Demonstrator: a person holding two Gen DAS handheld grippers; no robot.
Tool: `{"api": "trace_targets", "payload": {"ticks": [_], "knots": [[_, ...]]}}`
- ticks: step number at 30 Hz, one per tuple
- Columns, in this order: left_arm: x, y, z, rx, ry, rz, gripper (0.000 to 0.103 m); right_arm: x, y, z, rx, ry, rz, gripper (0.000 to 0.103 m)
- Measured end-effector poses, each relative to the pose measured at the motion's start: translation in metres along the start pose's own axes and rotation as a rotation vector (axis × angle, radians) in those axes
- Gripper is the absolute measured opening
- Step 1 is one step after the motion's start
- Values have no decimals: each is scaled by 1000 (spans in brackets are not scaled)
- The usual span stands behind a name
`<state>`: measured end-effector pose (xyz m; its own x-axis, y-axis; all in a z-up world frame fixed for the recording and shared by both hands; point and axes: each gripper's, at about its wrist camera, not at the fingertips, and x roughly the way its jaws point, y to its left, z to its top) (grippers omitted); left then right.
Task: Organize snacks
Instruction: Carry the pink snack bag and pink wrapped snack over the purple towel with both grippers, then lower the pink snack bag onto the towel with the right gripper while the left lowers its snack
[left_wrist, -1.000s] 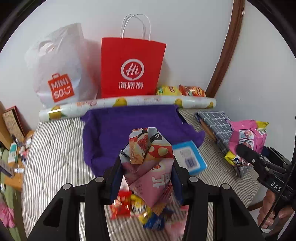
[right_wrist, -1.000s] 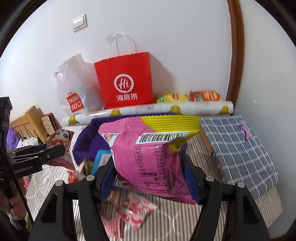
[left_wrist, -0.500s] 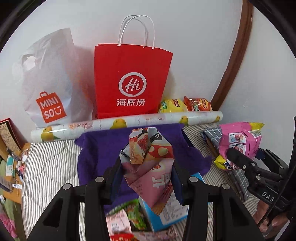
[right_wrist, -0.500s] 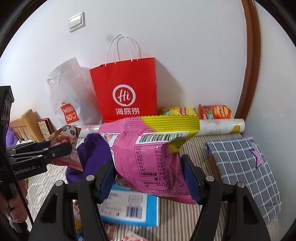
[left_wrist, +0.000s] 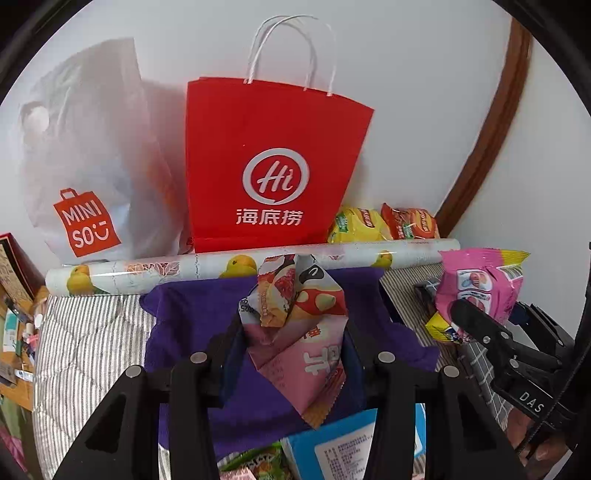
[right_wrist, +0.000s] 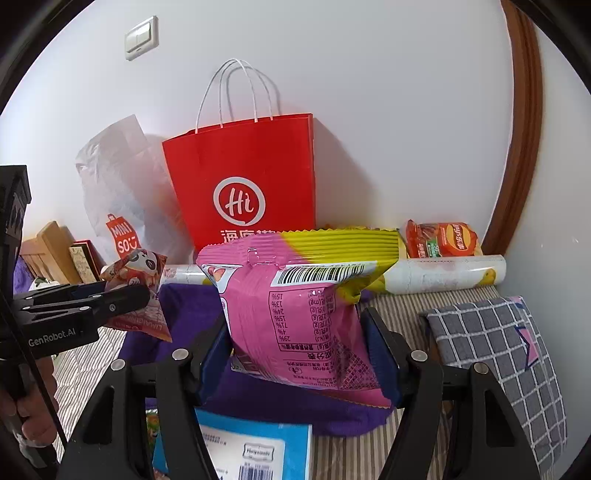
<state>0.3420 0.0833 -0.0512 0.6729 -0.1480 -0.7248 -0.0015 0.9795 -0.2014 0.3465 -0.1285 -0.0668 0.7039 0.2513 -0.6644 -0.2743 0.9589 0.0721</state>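
My left gripper (left_wrist: 291, 343) is shut on a crumpled pink snack packet (left_wrist: 295, 325) with a panda and strawberry print, held above a purple cloth (left_wrist: 192, 325). My right gripper (right_wrist: 295, 332) is shut on a puffy pink and yellow snack bag (right_wrist: 295, 295), barcode side facing the camera. Each shows in the other's view: the right gripper (left_wrist: 465, 314) with its bag (left_wrist: 480, 284) at the right, the left gripper (right_wrist: 122, 299) with its packet (right_wrist: 144, 269) at the left. A red paper bag (left_wrist: 273, 166) with white handles stands upright against the wall straight ahead.
A white plastic shopping bag (left_wrist: 92, 166) leans left of the red one. A printed paper roll (left_wrist: 147, 271) lies before both. Yellow (left_wrist: 354, 225) and orange (left_wrist: 410, 221) chip bags sit by the wall. A blue box (right_wrist: 255, 450) lies below; a grey checked cushion (right_wrist: 491, 350) at right.
Both grippers have moved forward toward the wall with their packets still held. The red bag looms larger, and the loose sweets on the striped cover have slipped out of view below.
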Motion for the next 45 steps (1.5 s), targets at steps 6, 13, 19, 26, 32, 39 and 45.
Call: {"api": "trace_targets", "payload": {"ticks": [6,13,19,26,32,39,45], "knots": [[20,13,5,-40,19,6,45,16,-2,7,-2,1,5,67],[36,23,6,-47,39,38,45,41,-1,12,11,19,31,67],[54,31,-1,-63,85,51,45,62,-3,10,24,33,56,67],[72,31,-7,-57,119,74,45,82,-10,0,39,62,62,67],[88,28,-15,-52,158,82,45,97,-17,-13,39,108,29,67],[95,32,-19,-75,169,98,45,105,-24,-21,51,137,29,67],[98,31,-21,-75,181,93,45,112,-26,-26,54,160,19,67]]}}
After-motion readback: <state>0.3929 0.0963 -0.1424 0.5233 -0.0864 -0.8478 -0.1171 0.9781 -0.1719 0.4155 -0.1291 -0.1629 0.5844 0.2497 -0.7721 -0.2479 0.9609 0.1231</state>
